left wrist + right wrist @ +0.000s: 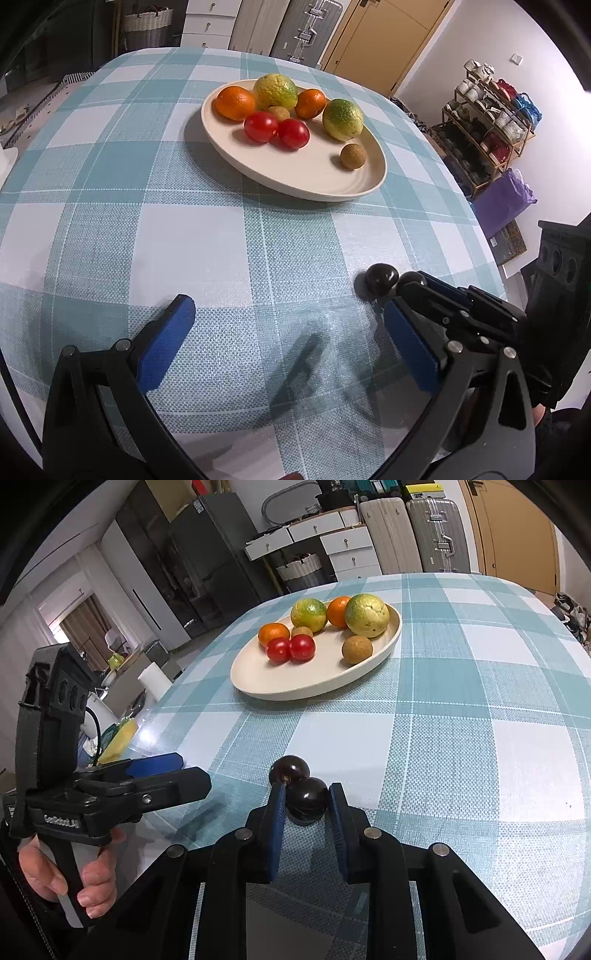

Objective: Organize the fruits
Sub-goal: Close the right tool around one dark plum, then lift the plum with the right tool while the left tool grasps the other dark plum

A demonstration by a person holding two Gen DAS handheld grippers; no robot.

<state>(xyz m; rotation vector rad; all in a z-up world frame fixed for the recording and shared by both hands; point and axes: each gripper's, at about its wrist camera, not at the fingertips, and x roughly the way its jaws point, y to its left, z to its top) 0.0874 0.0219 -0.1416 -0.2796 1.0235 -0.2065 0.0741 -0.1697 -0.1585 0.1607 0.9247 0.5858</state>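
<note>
A round cream-coloured ceramic plate (280, 690) is set on the table covered with a teal-and-white checked cloth (461, 738), toward its far edge. In the plate are held two orange mandarins (235, 103), two green-yellow citrus fruits (342, 119), two red tomatoes (277, 649) and two small brown round fruits (357, 649), perhaps longans. Near the table's front edge two dark purple glossy plums (289, 770) lie touching. The nearer plum (307, 799) is clamped between the blue pads of the right gripper (306, 805). The left gripper (288, 332) is spread wide, nothing held, just beside the plums.
</note>
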